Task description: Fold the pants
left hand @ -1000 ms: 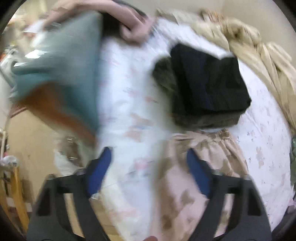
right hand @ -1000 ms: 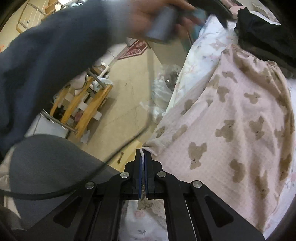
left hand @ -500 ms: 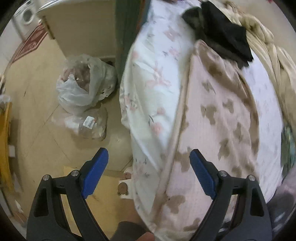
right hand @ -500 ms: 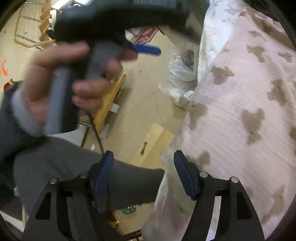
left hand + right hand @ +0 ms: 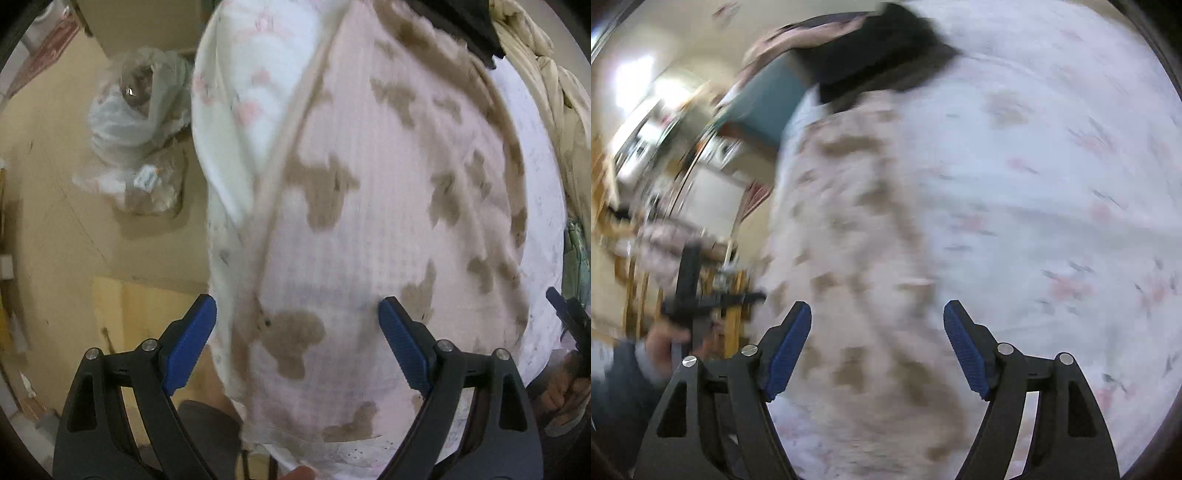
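The pink pants with brown bear print (image 5: 369, 229) lie flat along the edge of the floral bed sheet (image 5: 251, 74). My left gripper (image 5: 297, 343) is open and empty, hovering over the pants' near end. My right gripper (image 5: 877, 343) is open and empty above the pants (image 5: 857, 258), which look blurred in the right wrist view. The right gripper's tip shows at the left wrist view's right edge (image 5: 565, 310). The left gripper shows blurred at the left of the right wrist view (image 5: 698, 295).
A pile of dark folded clothes (image 5: 879, 51) sits at the pants' far end. A beige blanket (image 5: 554, 92) lies along the bed's far side. Plastic bags (image 5: 136, 140) sit on the tan floor beside the bed. Wooden furniture (image 5: 635, 288) stands at left.
My right gripper let go of the pants' hem, opened and swung over the bed. My left gripper came down from the far end to the pants' near end, still open.
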Action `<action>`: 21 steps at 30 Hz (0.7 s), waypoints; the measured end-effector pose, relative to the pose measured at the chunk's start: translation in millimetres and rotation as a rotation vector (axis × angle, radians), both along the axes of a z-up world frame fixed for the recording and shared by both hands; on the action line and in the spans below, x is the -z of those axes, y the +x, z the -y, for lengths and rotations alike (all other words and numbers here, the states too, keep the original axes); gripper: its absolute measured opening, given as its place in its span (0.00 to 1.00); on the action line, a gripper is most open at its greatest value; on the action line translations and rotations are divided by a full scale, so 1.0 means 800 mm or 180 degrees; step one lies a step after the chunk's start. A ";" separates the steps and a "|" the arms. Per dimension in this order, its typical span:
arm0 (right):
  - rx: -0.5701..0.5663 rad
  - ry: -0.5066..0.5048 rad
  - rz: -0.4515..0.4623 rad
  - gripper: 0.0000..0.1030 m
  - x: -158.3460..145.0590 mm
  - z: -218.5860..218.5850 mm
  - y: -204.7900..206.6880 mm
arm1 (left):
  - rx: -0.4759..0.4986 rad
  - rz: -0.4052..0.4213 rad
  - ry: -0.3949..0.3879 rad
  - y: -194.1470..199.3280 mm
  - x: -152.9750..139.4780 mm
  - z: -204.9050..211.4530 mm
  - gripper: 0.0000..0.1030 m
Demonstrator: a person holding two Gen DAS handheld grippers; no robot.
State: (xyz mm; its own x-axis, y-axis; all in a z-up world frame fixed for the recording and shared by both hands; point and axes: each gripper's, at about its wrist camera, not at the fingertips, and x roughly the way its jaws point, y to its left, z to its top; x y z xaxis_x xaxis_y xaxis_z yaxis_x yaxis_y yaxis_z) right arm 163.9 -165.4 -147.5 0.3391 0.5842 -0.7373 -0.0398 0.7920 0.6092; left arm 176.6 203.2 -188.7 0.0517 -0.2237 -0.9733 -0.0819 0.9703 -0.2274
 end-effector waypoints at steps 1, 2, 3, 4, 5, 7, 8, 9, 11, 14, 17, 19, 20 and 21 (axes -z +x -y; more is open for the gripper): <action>0.0099 -0.0001 -0.0145 0.75 0.015 0.010 0.002 | -0.0065 -0.0059 -0.0103 -0.006 0.007 0.002 0.84; 0.0133 0.0033 -0.0244 0.75 0.027 0.014 0.000 | -0.0127 -0.0076 -0.0185 -0.010 0.009 0.003 0.82; 0.0120 0.0071 -0.0323 0.75 0.041 0.009 -0.004 | -0.0137 -0.0083 -0.0232 -0.013 0.009 0.006 0.77; 0.0099 0.0100 -0.0472 0.75 0.055 0.007 -0.008 | -0.0115 -0.0066 -0.0185 -0.017 0.007 0.011 0.76; 0.0073 0.0138 -0.0561 0.75 0.062 0.014 -0.011 | -0.0095 -0.0031 -0.0079 -0.021 0.005 0.016 0.76; -0.0072 0.0273 -0.0727 0.75 0.079 0.001 -0.020 | -0.0038 0.0010 0.0019 -0.028 0.000 0.025 0.74; -0.0175 0.0256 -0.0752 0.75 0.085 -0.009 -0.027 | 0.0010 -0.0009 0.0052 -0.031 -0.001 0.030 0.66; -0.0245 0.0226 -0.0724 0.75 0.088 -0.016 -0.032 | 0.0047 -0.0007 0.0065 -0.033 -0.003 0.034 0.61; -0.0390 0.0114 -0.0601 0.75 0.086 -0.034 -0.042 | 0.0081 0.0004 0.0107 -0.038 -0.007 0.039 0.51; -0.0502 0.0253 -0.0587 0.74 0.091 -0.053 -0.049 | -0.0023 -0.0014 0.0074 -0.043 -0.009 0.041 0.41; -0.0723 0.0078 -0.0486 0.73 0.096 -0.079 -0.038 | 0.0104 0.0049 0.0224 -0.043 -0.019 0.053 0.24; -0.0860 -0.0020 -0.0349 0.38 0.092 -0.092 -0.033 | 0.0212 0.0084 0.0386 -0.046 -0.026 0.064 0.16; -0.0875 -0.0029 -0.0351 0.19 0.095 -0.092 -0.032 | 0.0266 0.0100 0.0452 -0.046 -0.031 0.069 0.13; -0.0925 -0.0025 -0.0371 0.02 0.099 -0.100 -0.031 | 0.0313 0.0116 0.0520 -0.048 -0.036 0.073 0.09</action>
State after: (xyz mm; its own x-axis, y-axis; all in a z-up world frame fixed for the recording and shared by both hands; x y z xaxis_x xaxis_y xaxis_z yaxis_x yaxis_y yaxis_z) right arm 139.1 -85.7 -226.8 0.0716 0.6384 -0.7664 -0.1954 0.7624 0.6169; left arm 138.3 144.9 -160.1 0.0732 -0.0687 -0.9950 0.0204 0.9975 -0.0674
